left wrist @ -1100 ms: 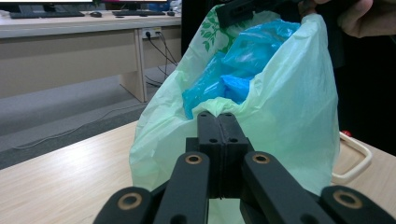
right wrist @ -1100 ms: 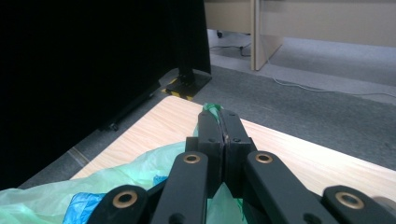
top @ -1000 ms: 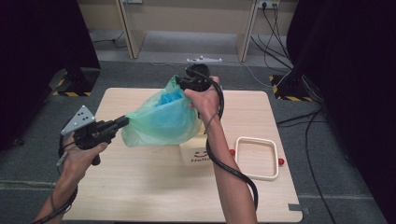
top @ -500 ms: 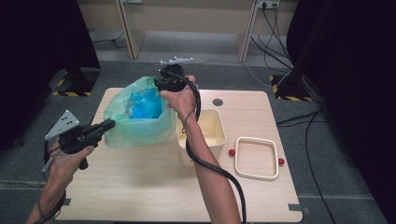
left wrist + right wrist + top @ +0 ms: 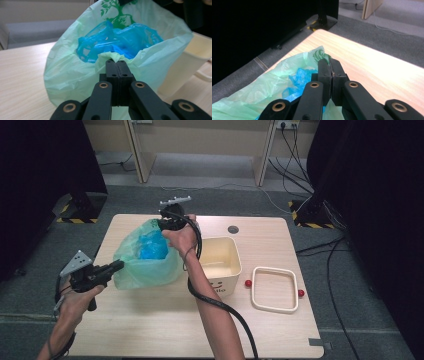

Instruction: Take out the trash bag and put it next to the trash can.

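1. A pale green plastic bag point(image 5: 145, 262) sits on the left half of the wooden table point(image 5: 150, 320), its mouth held open between the two grippers.
2. Crumpled blue plastic point(image 5: 151, 246) lies inside the green bag; in the left gripper view it shows through the open mouth, under a printed green tree point(image 5: 113, 11) on the far wall of the bag.
3. The left gripper point(image 5: 117, 266) is at the bag's near-left rim. Its jaws are closed flat together, with a pinch of the green rim bunched at their tips.
4. The right gripper point(image 5: 162, 225) is at the bag's far rim. Its jaws are pressed together on a fold of green film, seen in the right gripper view.
5. A cream plastic bin point(image 5: 220, 262) stands just right of the bag, touching it or nearly so.
6. A cream rectangular frame point(image 5: 274, 290) lies flat to the right of the bin, apart from it, with one small red ball point(image 5: 247, 283) between them and another point(image 5: 300, 293) at the frame's right edge.
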`<state>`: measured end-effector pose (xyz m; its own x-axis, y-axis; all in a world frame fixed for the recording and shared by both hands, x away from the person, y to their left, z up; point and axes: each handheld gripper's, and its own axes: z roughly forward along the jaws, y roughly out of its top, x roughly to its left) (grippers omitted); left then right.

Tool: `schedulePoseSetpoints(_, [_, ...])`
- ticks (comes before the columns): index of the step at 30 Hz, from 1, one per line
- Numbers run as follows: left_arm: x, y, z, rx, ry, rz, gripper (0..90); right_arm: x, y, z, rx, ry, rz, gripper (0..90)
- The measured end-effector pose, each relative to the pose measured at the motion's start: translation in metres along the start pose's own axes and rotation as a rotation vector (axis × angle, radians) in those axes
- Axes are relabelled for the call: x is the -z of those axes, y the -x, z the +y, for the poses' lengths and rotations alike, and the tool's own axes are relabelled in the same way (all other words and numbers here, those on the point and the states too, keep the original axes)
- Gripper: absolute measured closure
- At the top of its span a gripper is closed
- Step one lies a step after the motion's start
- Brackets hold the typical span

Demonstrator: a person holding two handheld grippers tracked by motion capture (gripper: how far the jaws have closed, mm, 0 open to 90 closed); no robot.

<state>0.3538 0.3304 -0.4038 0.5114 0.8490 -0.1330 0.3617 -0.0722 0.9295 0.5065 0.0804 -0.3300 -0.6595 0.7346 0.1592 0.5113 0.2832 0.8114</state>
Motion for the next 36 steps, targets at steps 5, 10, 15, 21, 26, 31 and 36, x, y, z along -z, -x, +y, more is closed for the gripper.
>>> schedulePoseSetpoints(5, [-0.008,-0.007,-0.010,0.012,-0.032,0.013,89.8,-0.018,-0.001,-0.013,0.010,-0.055,-0.023,88.7])
schedulePoseSetpoints(10, [-0.013,-0.011,-0.017,0.012,-0.058,0.030,89.7,-0.032,-0.004,-0.024,0.027,-0.109,-0.039,87.2])
schedulePoseSetpoints(15, [-0.022,-0.013,-0.030,0.010,-0.136,0.012,84.5,-0.036,-0.004,-0.028,0.017,-0.134,-0.029,79.7])
schedulePoseSetpoints(21, [-0.017,-0.006,-0.017,0.024,-0.100,0.028,51.9,-0.020,0.006,-0.021,-0.084,-0.087,-0.001,53.7])
schedulePoseSetpoints(26, [-0.013,0.006,-0.005,0.054,-0.056,0.033,33.8,0.010,0.023,-0.012,-0.124,-0.028,-0.007,42.1])
schedulePoseSetpoints(31, [-0.012,0.022,0.005,0.053,-0.017,0.007,28.8,0.039,0.048,-0.016,-0.138,-0.009,-0.067,39.1])
schedulePoseSetpoints(36, [-0.014,0.047,0.012,0.037,0.009,-0.063,28.5,0.068,0.081,-0.033,-0.177,0.006,-0.106,38.0])
